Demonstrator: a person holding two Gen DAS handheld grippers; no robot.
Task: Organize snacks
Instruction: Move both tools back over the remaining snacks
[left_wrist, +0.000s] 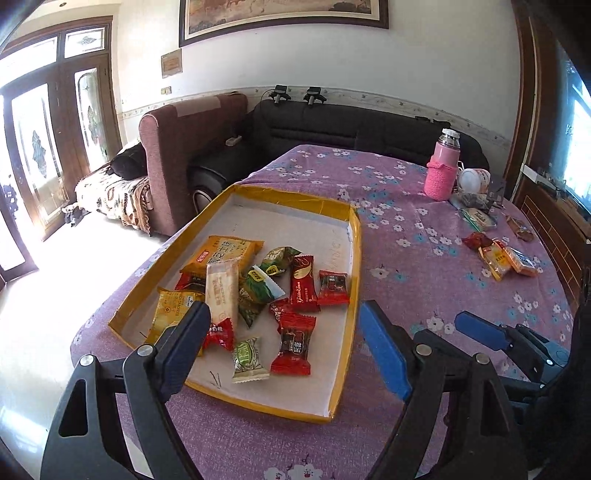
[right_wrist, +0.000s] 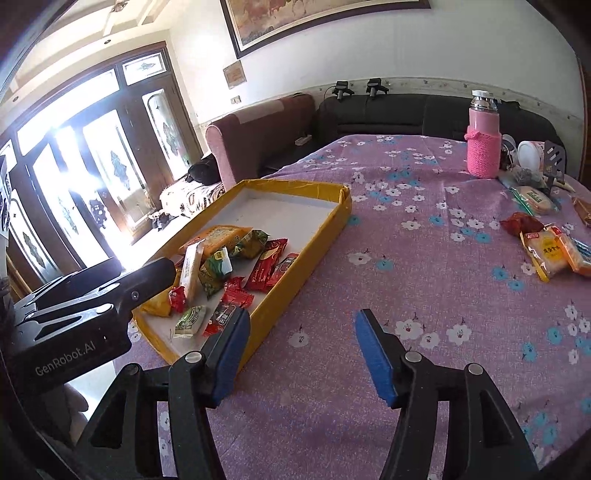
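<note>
Snacks (left_wrist: 258, 295) are seen heaped in a shallow yellow-rimmed tray (left_wrist: 354, 236) with a white floor, set on a tabletop (left_wrist: 406, 258) covered by a purple flowered cloth. Among them are an orange biscuit pack (left_wrist: 221, 253), a long pale bar (left_wrist: 221, 291), green wrappers and several red candies (left_wrist: 293, 343). A second small group of loose snacks (right_wrist: 554, 251) is found well apart from the tray, toward the right edge of the tabletop, near a pink bottle (right_wrist: 483, 147) in a knitted sleeve.

The left claw (left_wrist: 284, 332) is held wide over the near end of the tray, and nothing is gripped between its blue pads. The right claw (right_wrist: 303, 347) is spread open as well, over the bare cloth just beside the tray's right wall, with nothing held. In the right wrist view the left claw's black body is seen at the tray's near left corner.
</note>
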